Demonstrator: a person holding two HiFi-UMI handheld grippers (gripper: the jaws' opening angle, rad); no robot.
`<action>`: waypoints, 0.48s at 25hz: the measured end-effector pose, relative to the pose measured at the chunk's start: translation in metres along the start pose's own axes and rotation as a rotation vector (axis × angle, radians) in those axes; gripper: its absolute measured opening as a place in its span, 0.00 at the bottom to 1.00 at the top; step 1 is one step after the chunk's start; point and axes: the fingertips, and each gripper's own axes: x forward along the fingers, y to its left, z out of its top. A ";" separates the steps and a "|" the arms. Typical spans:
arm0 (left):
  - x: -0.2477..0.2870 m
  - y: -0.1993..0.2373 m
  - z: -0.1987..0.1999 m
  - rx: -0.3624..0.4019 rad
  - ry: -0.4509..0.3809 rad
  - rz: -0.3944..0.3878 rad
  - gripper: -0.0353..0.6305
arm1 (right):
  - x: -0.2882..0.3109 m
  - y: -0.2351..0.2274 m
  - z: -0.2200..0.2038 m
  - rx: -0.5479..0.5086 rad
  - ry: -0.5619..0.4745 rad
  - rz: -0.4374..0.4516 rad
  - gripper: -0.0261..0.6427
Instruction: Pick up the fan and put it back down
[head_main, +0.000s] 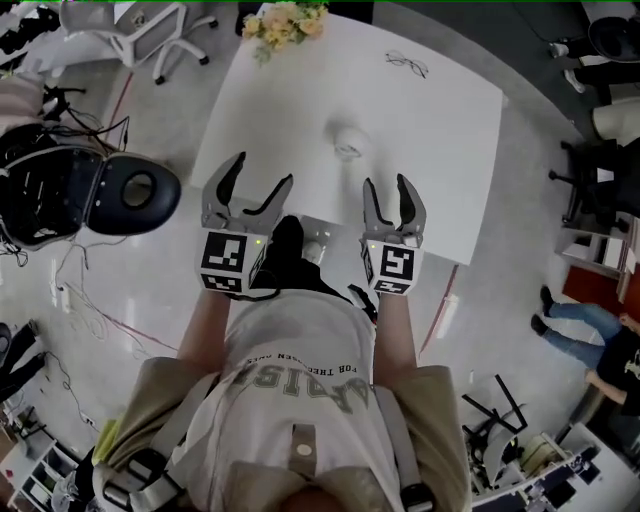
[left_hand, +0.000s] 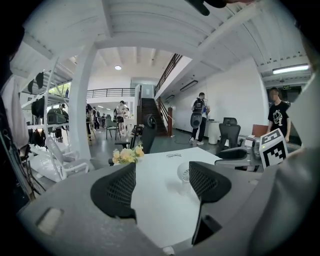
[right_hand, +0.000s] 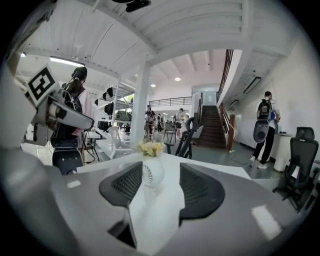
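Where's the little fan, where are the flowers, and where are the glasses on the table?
fan (right_hand: 152, 172): right gripper view, on its round white head.
flowers (head_main: 285, 22): head view, on the middle of the bunch.
glasses (head_main: 407, 64): head view, on the bridge between the lenses.

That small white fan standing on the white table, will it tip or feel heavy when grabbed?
Probably tippy: the small white fan carries a round head on a narrow stem, so a sideways nudge could topple it. It looks like smooth plastic, so likely light, stiff and somewhat slippery.
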 end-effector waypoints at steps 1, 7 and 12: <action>0.002 -0.002 0.012 0.006 -0.015 0.003 0.57 | -0.004 -0.008 0.009 0.002 -0.011 -0.012 0.38; 0.000 -0.007 0.062 0.066 -0.101 0.021 0.57 | -0.033 -0.038 0.054 0.005 -0.097 -0.088 0.38; -0.001 -0.004 0.076 0.086 -0.148 0.030 0.57 | -0.048 -0.050 0.072 0.021 -0.143 -0.131 0.38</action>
